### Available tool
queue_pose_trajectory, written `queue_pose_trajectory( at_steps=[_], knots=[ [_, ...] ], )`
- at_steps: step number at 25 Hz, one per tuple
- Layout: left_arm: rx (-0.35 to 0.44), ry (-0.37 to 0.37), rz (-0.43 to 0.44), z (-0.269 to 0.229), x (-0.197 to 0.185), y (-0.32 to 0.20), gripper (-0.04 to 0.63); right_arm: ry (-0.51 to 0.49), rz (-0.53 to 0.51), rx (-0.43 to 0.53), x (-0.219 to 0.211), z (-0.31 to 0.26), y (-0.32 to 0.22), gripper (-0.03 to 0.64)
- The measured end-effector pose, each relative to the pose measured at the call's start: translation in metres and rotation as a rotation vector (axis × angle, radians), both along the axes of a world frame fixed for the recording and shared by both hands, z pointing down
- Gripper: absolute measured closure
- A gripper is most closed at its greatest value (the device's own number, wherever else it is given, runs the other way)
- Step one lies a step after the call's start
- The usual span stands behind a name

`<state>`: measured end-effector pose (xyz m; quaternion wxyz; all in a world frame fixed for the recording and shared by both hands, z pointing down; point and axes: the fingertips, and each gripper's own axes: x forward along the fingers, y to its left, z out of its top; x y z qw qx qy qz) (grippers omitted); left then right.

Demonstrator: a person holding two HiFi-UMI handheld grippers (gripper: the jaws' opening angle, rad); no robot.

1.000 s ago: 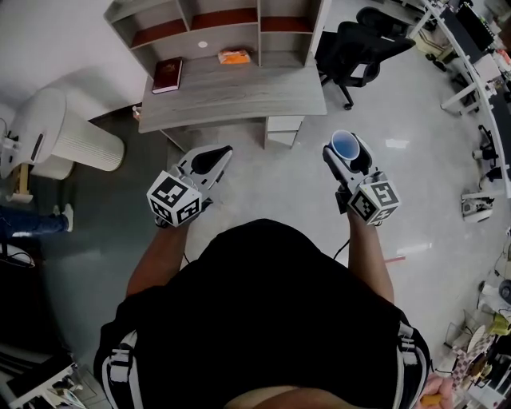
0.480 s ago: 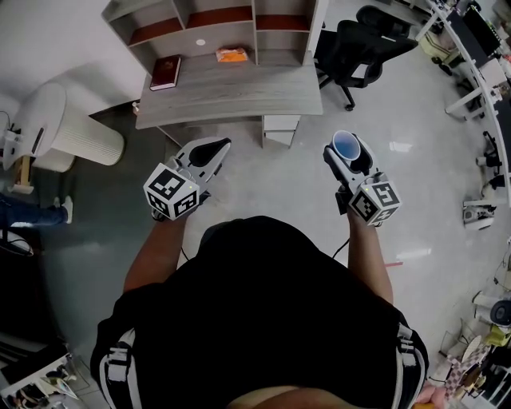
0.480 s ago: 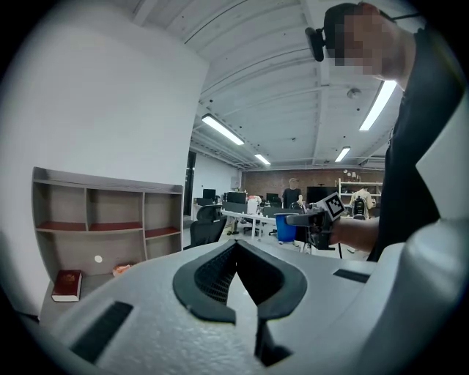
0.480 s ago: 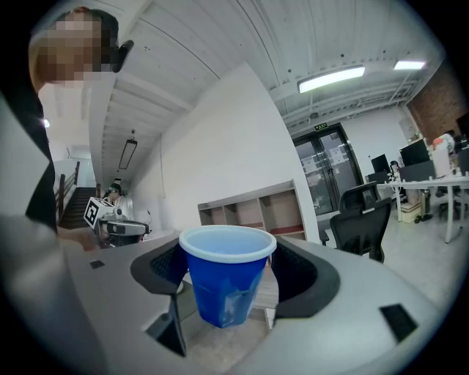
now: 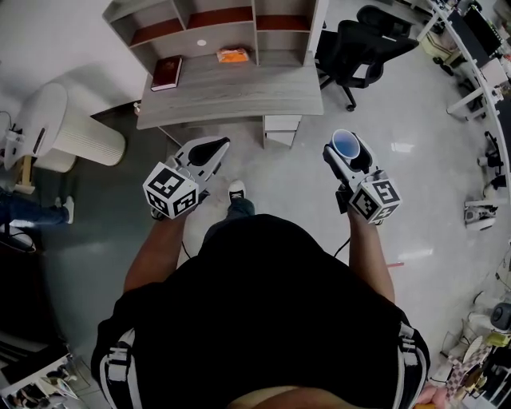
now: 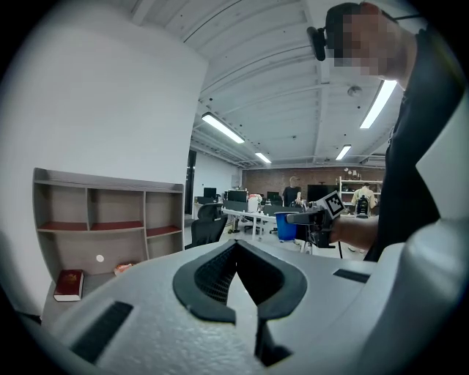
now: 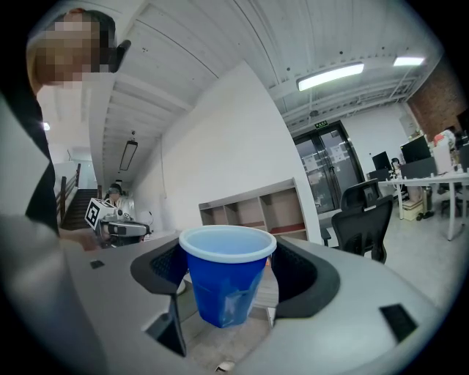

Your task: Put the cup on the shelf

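A blue cup [image 5: 344,144] with a white rim stands upright between the jaws of my right gripper [image 5: 350,155], which is shut on it above the floor. In the right gripper view the cup [image 7: 224,284] fills the middle of the gripper [image 7: 227,272]. My left gripper [image 5: 219,148] is held level with it on the left, shut with nothing in it; its fingertips meet in the left gripper view [image 6: 235,246]. The grey shelf [image 5: 217,22] with open compartments stands at the back of a desk [image 5: 239,92], well ahead of both grippers. It also shows from the left gripper [image 6: 110,218].
On the desk lie a dark red book [image 5: 166,73] and an orange packet [image 5: 233,55]. A black office chair [image 5: 361,46] stands right of the desk. A white appliance [image 5: 68,132] stands to the left. My shoe [image 5: 237,190] shows on the floor between the grippers.
Both grippers have stayed almost still with the cup held. A shoe and leg have come into view between them, and the desk has shifted slightly in the view.
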<state>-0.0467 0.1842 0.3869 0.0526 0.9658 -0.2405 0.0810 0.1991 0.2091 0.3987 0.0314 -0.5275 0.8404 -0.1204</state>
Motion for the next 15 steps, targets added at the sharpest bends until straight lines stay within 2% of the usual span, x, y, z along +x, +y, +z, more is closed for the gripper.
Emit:
queue_pose_trajectory(
  at_steps=[8,15],
  knots=[
    [-0.032,0.029,0.02,0.017,0.0,-0.027,0.578,0.03,0.026,-0.008,-0.003,0.0,-0.014,0.27],
    [-0.03,0.041,0.052,0.016,0.007,-0.067,0.578,0.028,0.05,-0.031,-0.004,0.01,-0.045,0.27]
  ],
)
